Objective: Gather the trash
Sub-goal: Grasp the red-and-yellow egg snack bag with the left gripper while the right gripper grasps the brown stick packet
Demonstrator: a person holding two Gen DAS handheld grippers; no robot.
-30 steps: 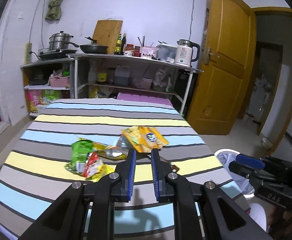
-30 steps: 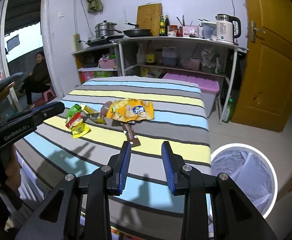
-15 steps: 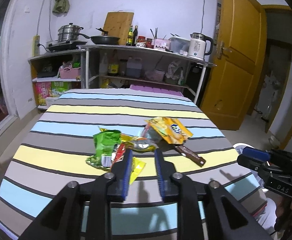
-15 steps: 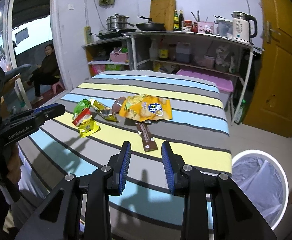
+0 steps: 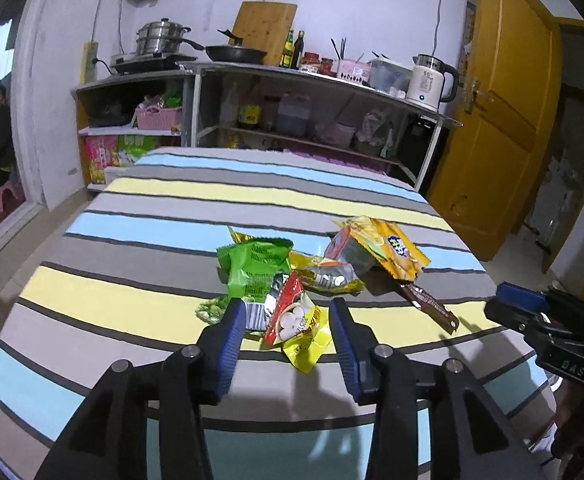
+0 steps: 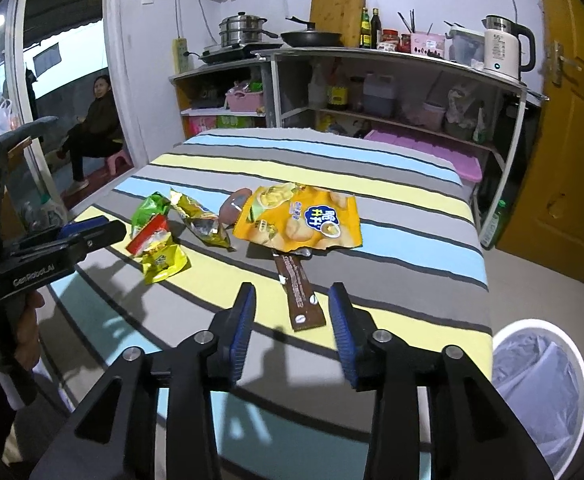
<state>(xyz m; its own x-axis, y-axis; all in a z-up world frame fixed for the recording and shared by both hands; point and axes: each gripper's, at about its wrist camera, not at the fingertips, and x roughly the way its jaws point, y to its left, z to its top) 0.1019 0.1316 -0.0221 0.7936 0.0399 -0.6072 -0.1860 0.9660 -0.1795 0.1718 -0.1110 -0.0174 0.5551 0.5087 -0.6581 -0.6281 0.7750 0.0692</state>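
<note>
Both grippers, left gripper (image 5: 288,312) and right gripper (image 6: 292,298), gape over wrappers (image 5: 292,280) on the striped table (image 5: 132,248) facing kitchen shelves (image 5: 292,80).

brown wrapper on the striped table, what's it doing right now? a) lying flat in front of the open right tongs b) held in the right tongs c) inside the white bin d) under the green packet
a: the brown wrapper lies flat on the striped table, just ahead of the open right tongs, untouched.
</note>
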